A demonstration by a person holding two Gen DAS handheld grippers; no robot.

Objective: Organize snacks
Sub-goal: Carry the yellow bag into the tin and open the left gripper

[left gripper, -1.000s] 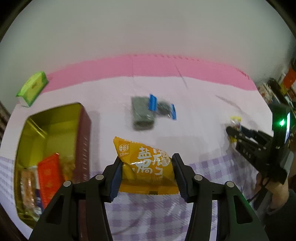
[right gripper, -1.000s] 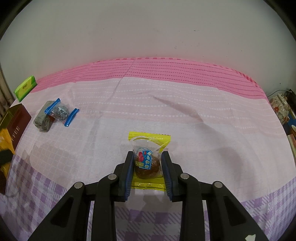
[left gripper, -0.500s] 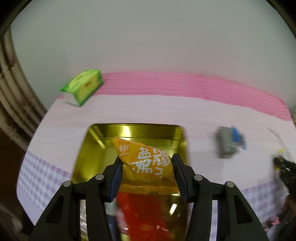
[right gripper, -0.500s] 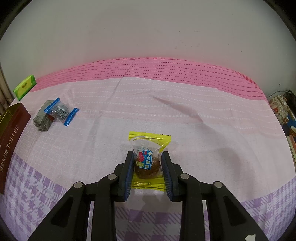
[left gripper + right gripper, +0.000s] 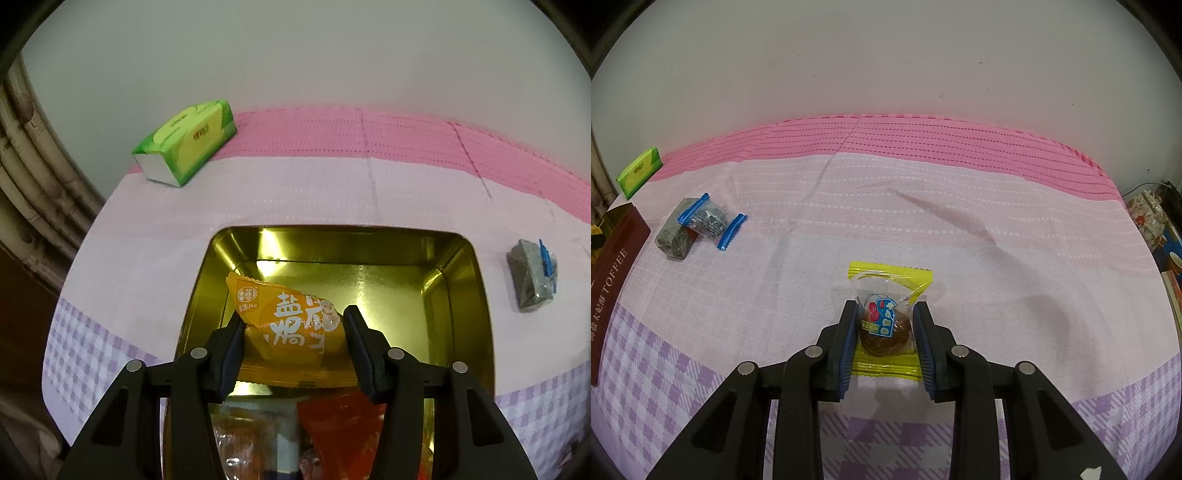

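Left wrist view: orange snack packet [image 5: 291, 328] is clamped in the left gripper [image 5: 293, 332] above the open gold tin [image 5: 469, 295].

The packet is held over the tin's bare far half, presumably so it drops clear of the red packet [image 5: 343, 424] and clear-wrapped snacks [image 5: 243, 435] stacked at 6 o'clock. A grey blue-sealed packet [image 5: 532, 273] lies outside at 3 o'clock; a green tissue pack [image 5: 186, 147] at 11 o'clock. In the right wrist view, the right gripper [image 5: 884, 332] is closed narrowly on a yellow-edged candy [image 5: 886, 321] resting on the tablecloth [image 5: 997, 221], apparently pre-gripped for the next transfer.
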